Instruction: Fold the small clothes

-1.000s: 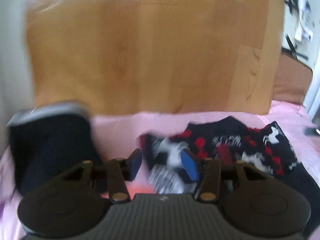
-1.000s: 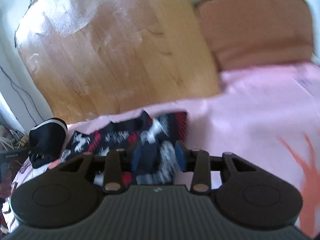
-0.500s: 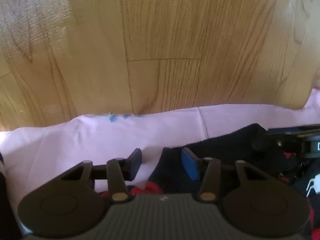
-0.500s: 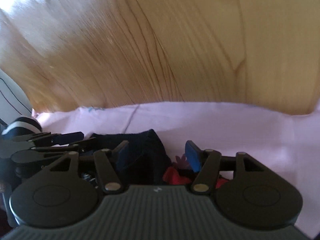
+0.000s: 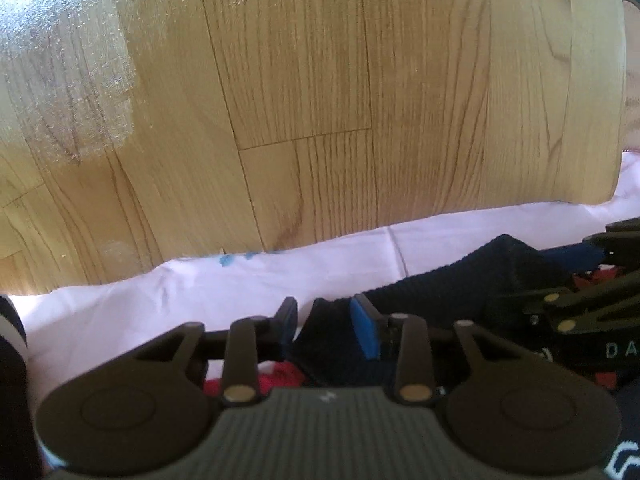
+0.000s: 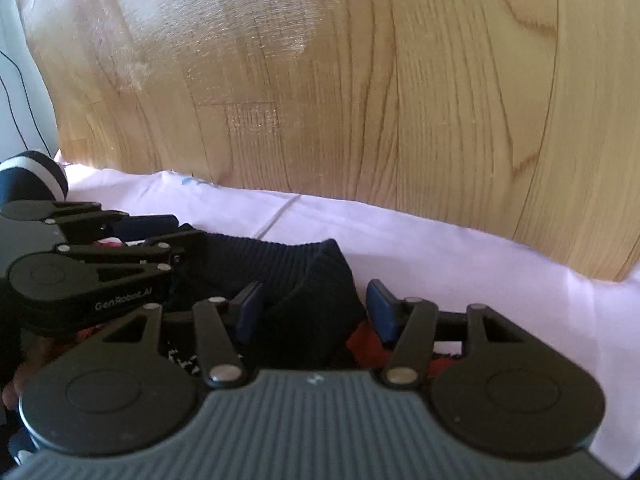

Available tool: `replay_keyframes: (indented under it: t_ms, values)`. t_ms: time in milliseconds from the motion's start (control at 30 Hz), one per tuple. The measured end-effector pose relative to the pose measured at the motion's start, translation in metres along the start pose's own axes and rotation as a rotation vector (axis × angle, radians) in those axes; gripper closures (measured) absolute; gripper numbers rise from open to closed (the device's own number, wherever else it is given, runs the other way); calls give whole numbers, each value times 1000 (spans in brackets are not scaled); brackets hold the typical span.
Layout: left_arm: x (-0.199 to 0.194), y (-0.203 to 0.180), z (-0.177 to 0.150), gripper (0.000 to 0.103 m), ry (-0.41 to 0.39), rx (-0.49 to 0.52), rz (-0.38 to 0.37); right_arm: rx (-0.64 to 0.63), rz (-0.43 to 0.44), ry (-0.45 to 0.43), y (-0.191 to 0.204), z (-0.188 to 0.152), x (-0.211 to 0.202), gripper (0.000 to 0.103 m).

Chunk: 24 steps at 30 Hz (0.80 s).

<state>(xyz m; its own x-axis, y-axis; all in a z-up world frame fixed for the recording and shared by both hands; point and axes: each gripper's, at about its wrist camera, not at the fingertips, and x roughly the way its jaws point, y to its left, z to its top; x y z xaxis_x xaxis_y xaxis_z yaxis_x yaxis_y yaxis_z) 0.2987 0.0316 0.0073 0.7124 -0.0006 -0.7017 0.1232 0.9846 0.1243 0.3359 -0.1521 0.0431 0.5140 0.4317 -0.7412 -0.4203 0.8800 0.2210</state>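
A dark navy knit garment (image 5: 440,284) with red and white pattern lies on a pink sheet (image 5: 160,300). Its far plain edge is bunched up. My left gripper (image 5: 326,322) has a corner of that edge between its jaws. The jaws are closing, and a thin gap still shows at the left pad. My right gripper (image 6: 314,312) straddles a raised fold of the same garment (image 6: 316,280). Its jaws are closing too, with room on both sides. The two grippers sit side by side: the right gripper (image 5: 532,276) shows in the left wrist view and the left gripper (image 6: 180,232) in the right wrist view.
A wood-grain surface (image 5: 320,100) rises just beyond the sheet's far edge. A second dark item with a white band (image 6: 36,176) lies at the far left. Bare pink sheet (image 6: 460,272) spreads to the right of the garment.
Both grippers have moved forward and down to the garment's far edge, side by side. The left jaws have narrowed around the navy corner. The right jaws stand wider than a second ago.
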Motion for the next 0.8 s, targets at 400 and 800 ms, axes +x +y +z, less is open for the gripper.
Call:
replay_keyframes:
  t_ms: [400, 800]
  values:
    - [3, 6, -1, 66, 1, -30, 2, -15, -49, -35, 4, -3, -2, 44]
    - [0, 14, 0, 49, 16, -89, 12, 19, -49, -37, 1, -5, -4, 43]
